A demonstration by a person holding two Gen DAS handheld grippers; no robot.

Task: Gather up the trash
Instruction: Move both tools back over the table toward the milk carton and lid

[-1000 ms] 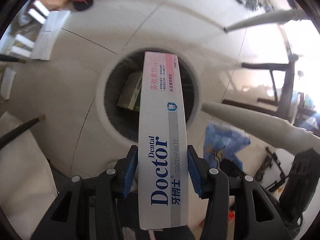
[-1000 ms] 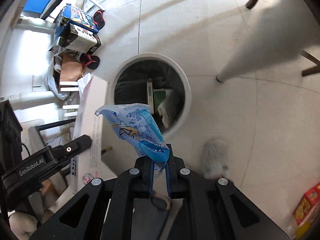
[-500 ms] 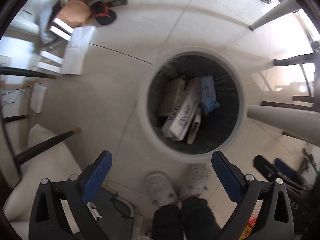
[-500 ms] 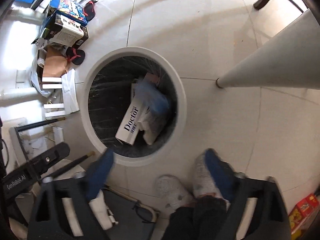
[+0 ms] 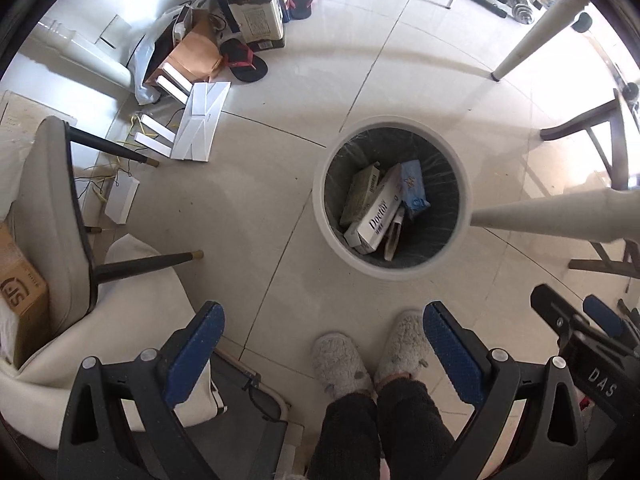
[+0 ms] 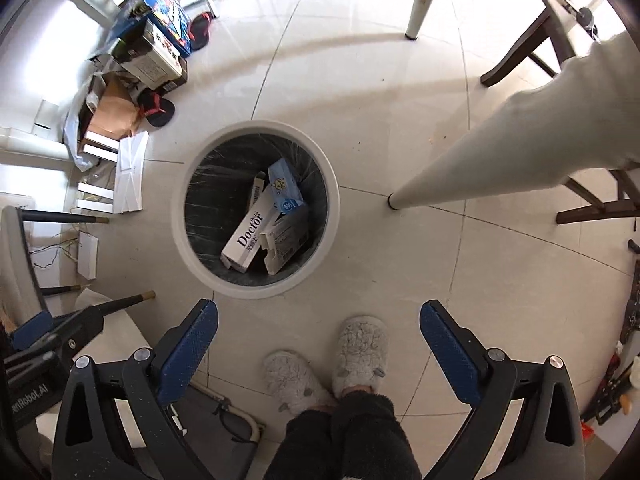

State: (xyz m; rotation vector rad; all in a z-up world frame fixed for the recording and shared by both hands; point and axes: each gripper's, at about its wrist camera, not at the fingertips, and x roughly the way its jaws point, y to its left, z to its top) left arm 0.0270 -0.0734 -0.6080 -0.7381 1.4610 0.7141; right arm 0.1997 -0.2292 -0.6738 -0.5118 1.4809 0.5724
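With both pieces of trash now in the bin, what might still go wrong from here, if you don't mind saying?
1. The Doctor toothpaste box leans on end in the bin, so later trash may jam on it.
2. The slippered feet stand close to the bin and might knock it.
3. Cables lie on the floor by the chair leg: a possible trip hazard.

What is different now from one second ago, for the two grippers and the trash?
The left gripper let go the white Doctor toothpaste box, the right gripper the blue plastic wrapper; both now lie in the round white bin. Both jaws stand open, empty. The bin stayed put.
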